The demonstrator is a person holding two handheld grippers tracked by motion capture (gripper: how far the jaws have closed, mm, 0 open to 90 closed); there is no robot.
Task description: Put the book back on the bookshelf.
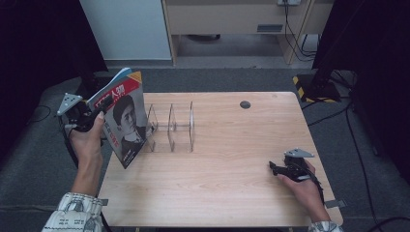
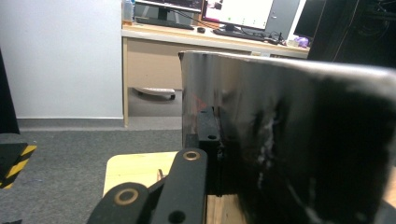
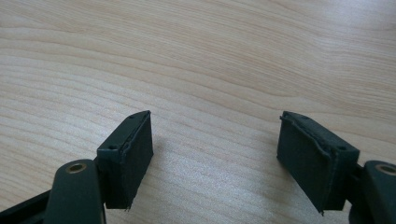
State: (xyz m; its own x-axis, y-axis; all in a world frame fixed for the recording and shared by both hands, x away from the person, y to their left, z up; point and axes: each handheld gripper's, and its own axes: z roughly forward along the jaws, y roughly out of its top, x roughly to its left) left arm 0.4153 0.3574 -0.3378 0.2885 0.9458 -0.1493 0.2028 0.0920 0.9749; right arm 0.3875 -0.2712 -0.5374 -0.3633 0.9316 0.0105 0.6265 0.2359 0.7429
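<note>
While the left gripper (image 1: 89, 118) stays out of it, its fingers clamped tight on the magazine's (image 1: 122, 118) spine-side edge, the magazine stands tilted in the air just ahead of them, beside the clear rack (image 1: 171, 126). It looks light, thin, floppy and glossy, so a grip near the stiffer spine seems wisest. Well away, the right gripper (image 1: 273, 166) rests on the table (image 1: 232, 145), fingers apart and empty

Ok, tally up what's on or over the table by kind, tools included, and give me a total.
Magazine, held by the left tool: 1
Clear divider rack: 1
Tools, including the open right tool: 2
Total: 4
</note>
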